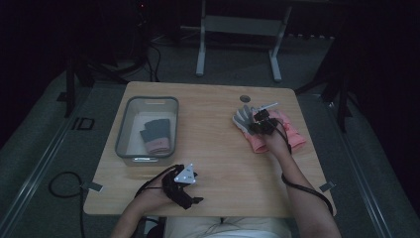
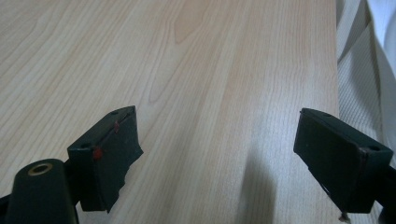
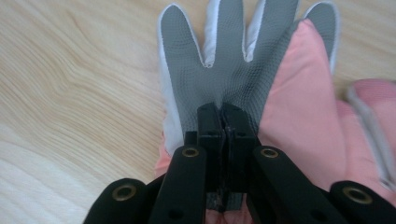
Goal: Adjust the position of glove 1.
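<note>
The right tongs [image 3: 223, 112] pinch the grey-palmed glove [image 3: 233, 56] at frame centre, probably to lift it. The left tongs [image 2: 217, 158] rest wide open and empty on the bench [image 2: 187, 70].

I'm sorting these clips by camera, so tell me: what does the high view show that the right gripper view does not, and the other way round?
High view alone: the grey bin with a glove lying in it, and the left gripper resting near the table's front edge. Right gripper view alone: the fingers pressed together on the palm of the grey-and-pink glove, and its mesh texture. Both: that glove, the right gripper on it, and the wooden table.
</note>
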The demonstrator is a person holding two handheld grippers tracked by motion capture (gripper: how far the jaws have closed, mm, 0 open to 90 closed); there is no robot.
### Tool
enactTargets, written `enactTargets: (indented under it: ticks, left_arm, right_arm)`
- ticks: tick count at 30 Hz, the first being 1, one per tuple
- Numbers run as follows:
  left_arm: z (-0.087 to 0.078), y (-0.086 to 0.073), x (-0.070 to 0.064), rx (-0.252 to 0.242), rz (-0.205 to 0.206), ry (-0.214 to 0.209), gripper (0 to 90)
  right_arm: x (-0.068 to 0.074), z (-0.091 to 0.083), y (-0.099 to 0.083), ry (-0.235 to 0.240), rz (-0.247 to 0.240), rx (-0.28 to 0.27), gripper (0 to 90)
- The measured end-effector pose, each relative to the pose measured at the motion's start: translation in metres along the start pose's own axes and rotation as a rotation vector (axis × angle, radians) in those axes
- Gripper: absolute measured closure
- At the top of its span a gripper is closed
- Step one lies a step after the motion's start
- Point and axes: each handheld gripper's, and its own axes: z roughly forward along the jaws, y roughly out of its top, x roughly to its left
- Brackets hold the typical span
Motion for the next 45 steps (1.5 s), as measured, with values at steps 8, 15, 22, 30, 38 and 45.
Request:
enactTargets:
  ticks: [8,15,22,30,38,45]
  left_arm:
    - [-0.005,-0.001,0.001,-0.029,-0.023,0.018,13.7]
    - [-0.005,0.000,-0.003,-0.022,-0.007,0.007,13.7]
    - [-0.005,0.000,-0.003,-0.022,-0.002,0.011,13.7]
    - [-0.004,0.002,-0.004,-0.025,0.006,0.003,13.7]
    - [-0.003,-0.003,0.002,-0.032,-0.033,0.007,13.7]
    - [0.002,-0.003,-0.001,-0.014,-0.018,-0.005,13.7]
  right_arm:
    - [0.034,-0.059,0.010,-0.005,0.097,-0.141,87.9]
    - [0.067,-0.101,0.008,-0.014,0.191,-0.241,88.0]
    - [0.097,-0.110,-0.016,-0.033,0.310,-0.258,88.0]
    - [0.113,-0.063,-0.037,-0.058,0.365,-0.168,87.9]
    - [0.108,-0.020,-0.042,-0.059,0.397,-0.115,87.0]
    - [0.109,-0.013,-0.039,-0.043,0.376,-0.108,84.2]
